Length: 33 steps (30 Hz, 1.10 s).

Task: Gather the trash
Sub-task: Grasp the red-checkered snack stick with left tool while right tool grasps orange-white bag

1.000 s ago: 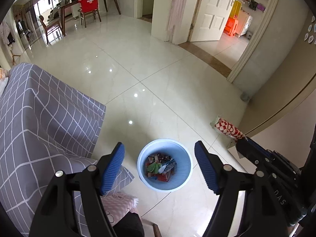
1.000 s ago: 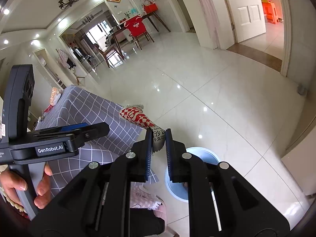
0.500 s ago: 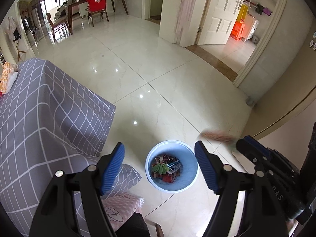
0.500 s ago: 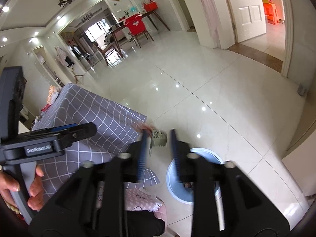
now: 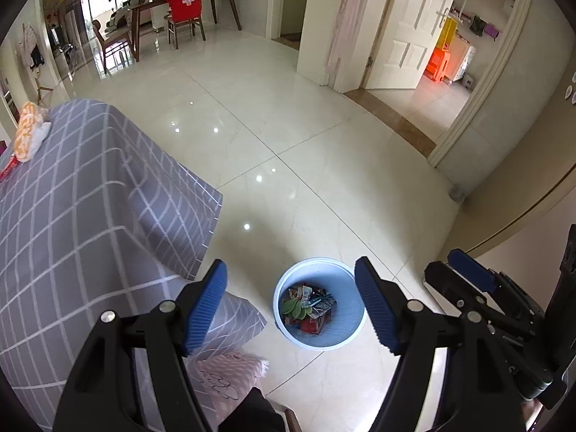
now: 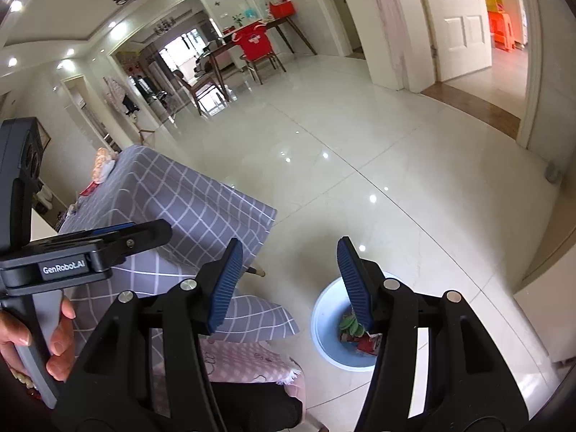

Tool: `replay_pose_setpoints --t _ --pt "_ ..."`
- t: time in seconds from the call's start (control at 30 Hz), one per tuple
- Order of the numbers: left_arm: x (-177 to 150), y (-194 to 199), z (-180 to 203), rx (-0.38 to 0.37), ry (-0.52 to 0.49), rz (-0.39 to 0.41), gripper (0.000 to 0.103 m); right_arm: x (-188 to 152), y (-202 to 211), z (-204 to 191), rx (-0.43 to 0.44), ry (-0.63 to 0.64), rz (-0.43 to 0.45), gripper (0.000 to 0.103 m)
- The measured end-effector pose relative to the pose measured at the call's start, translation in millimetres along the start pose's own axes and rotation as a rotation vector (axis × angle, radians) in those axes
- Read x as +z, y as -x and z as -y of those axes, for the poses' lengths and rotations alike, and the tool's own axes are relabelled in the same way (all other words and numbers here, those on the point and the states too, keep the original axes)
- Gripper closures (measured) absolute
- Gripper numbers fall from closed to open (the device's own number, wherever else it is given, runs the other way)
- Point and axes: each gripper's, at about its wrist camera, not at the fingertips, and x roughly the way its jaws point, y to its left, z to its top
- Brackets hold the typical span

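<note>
At the far left of the left wrist view, an orange-and-white bundle (image 5: pixel 28 133) is lying on the grey checked tablecloth (image 5: pixel 72 216), which is draping down over the table edge toward the glossy tiled floor (image 5: pixel 288 144). The left gripper (image 5: pixel 289 309) is hovering above the floor with its blue ribbed fingers (image 5: pixel 205 304) spreading wide and gripping nothing. Between those fingers, the light blue trash bin (image 5: pixel 318 338) is standing upright on the tiles just beside the hanging corner of the cloth, and it is holding a heap of wrappers and green scraps (image 5: pixel 307 307). A pink patterned cloth (image 5: pixel 226 374) is showing just below the tablecloth's corner. At the right edge, the other tool's black body is poking into the frame. In the right wrist view, a hand (image 6: pixel 39 338) at the left is clutching the handle of the left tool, which is carrying a GenRobot.AI label (image 6: pixel 64 269). The right gripper (image 6: pixel 289 284) is hanging over the floor with its fingers (image 6: pixel 225 282) standing well apart and empty, and its right finger is partly covering the bin (image 6: pixel 325 327) from this angle. Far behind, a red-covered chair (image 6: pixel 255 45) is sitting at a dark wooden table (image 6: pixel 230 45), and a white door (image 6: pixel 464 18) is standing open at the right.
</note>
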Motion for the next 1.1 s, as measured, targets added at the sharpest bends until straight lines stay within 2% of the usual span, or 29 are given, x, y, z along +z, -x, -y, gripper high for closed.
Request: replay_pose_setpoints --t 0.17,0.33,0.4,0.73,0.93,1.1 --pt "3 26 -29 0.023 0.024 0.049 0.031 12 -2 -40 0.064 0.044 0.005 0.048" --pt "8 60 -81 0.088 0.068 0.113 0.031 27 -13 -96 0.137 0.12 -0.002 0.048" --pt "9 74 -110 0.13 0.092 0.136 0.027 34 -20 -125 0.167 0.165 -0.006 0.048" --pt "10 118 -273 0.334 0.28 0.209 0.027 57 -83 -256 0.252 0.35 -0.051 0.048" --pt "8 117 -364 0.32 0.458 0.205 0.027 74 -130 -311 0.271 0.401 -0.076 0.046" --pt "9 106 -413 0.264 0.57 0.207 0.03 82 -171 -347 0.265 0.427 -0.094 0.043"
